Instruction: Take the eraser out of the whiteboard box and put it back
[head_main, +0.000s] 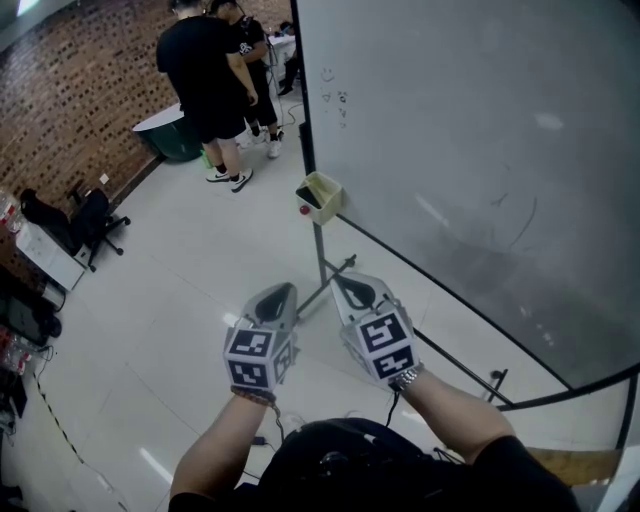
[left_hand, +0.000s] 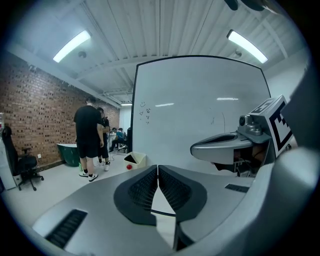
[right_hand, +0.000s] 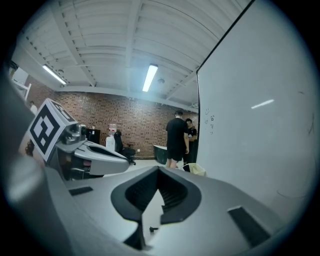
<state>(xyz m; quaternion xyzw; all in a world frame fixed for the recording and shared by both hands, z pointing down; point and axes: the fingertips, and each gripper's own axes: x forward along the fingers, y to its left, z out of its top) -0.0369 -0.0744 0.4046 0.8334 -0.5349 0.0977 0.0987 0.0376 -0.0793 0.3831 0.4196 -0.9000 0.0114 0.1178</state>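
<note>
The whiteboard box (head_main: 324, 196) is a small pale-yellow bin fixed at the lower left corner of the big whiteboard (head_main: 470, 140). Something dark lies inside it, and I cannot tell whether it is the eraser. A small red thing (head_main: 304, 210) sits at its near side. Both grippers hang side by side well short of the box, above the floor. My left gripper (head_main: 284, 292) is shut and holds nothing, and the same goes for my right gripper (head_main: 346, 283). The left gripper view shows the box (left_hand: 135, 159) far ahead past the closed fingertips (left_hand: 158, 168). In the right gripper view it (right_hand: 197, 170) lies beyond the shut tips (right_hand: 159, 170).
The whiteboard stands on a black frame with a leg (head_main: 322, 262) running across the floor towards me. Two people (head_main: 208, 80) stand beyond the box beside a green tub (head_main: 176, 138). An office chair (head_main: 92, 226) and shelving line the brick wall at left.
</note>
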